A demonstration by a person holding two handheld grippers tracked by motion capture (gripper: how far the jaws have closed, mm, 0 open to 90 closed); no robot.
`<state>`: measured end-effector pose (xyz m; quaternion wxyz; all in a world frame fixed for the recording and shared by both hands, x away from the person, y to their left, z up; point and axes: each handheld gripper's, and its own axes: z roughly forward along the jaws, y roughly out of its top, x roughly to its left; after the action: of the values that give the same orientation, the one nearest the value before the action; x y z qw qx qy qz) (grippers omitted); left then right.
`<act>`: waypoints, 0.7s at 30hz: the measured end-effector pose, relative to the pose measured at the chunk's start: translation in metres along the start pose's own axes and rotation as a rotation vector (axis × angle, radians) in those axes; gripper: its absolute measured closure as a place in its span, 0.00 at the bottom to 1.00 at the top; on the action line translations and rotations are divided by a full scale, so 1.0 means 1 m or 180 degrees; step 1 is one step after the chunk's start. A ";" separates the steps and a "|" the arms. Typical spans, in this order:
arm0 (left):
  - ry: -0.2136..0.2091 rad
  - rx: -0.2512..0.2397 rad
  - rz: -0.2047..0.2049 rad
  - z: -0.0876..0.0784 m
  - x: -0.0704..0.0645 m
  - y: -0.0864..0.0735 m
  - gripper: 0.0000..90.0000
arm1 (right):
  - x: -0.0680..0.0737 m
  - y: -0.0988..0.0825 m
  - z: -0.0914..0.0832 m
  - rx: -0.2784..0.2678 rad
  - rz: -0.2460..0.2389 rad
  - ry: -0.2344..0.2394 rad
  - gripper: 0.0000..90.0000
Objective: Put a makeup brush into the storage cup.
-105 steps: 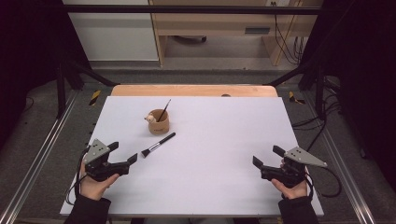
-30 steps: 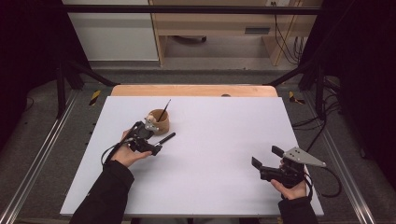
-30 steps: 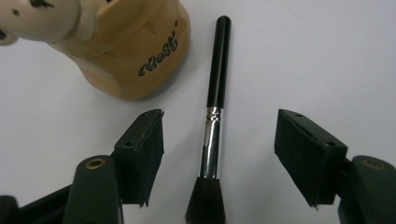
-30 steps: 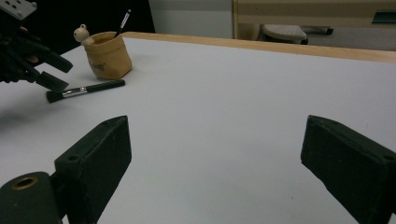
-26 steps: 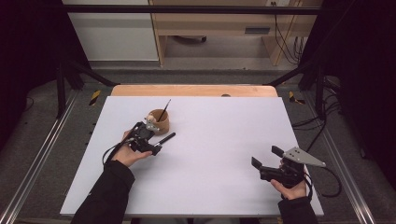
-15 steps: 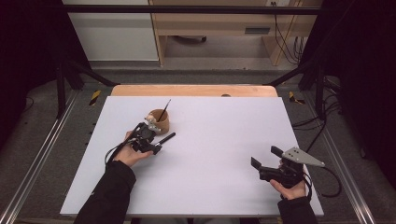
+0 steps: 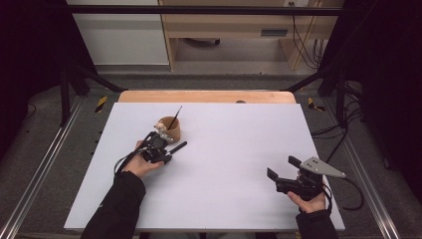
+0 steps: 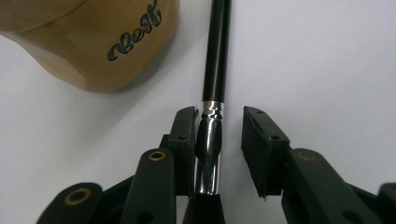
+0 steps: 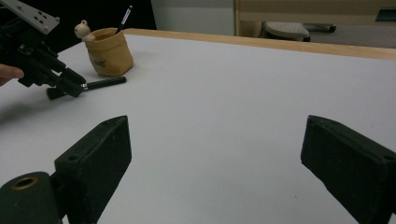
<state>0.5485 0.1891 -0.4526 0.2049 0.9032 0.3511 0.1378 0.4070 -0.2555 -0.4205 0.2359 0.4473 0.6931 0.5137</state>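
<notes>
Since the earlier frame, left hand-held gripper [image 8: 218, 140] crossed from near desk edge to black brush [image 8: 215, 60] beside tan pouch [image 7: 169, 128]. Jaws have just been closing; one pad touches the silver ferrule, the other stands clear: not gripping. Brush lies flat on white desk [image 7: 239, 149]. Right hand-held gripper [image 9: 215, 154] unmoved, jaws wide apart, empty.
</notes>
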 end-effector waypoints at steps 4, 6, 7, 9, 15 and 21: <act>-0.0040 0.0012 0.0000 0.000 0.000 0.000 0.77 | 0.000 0.000 0.000 0.0003 -0.0002 -0.0001 0.10; -0.0066 0.0013 -0.0004 0.000 0.000 0.000 0.79 | 0.000 0.000 0.000 0.0007 0.0000 -0.0003 0.10; -0.0085 0.0017 -0.0001 0.000 0.000 0.000 0.81 | 0.000 0.000 0.000 0.0010 0.0000 -0.0005 0.10; -0.0106 0.0021 0.0004 0.000 0.000 0.000 0.83 | 0.000 0.000 0.000 0.0003 -0.0014 -0.0001 0.10; -0.0111 0.0039 0.0031 0.000 0.000 0.001 0.85 | 0.000 0.000 0.000 0.0002 -0.0015 0.0003 0.10; -0.0153 0.0037 0.0116 -0.001 -0.001 0.000 0.86 | 0.000 0.000 0.000 -0.0002 -0.0013 -0.0003 0.10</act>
<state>0.5473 0.1883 -0.4515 0.2054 0.9136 0.3304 0.1177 0.4073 -0.2553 -0.4207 0.2374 0.4462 0.6937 0.5132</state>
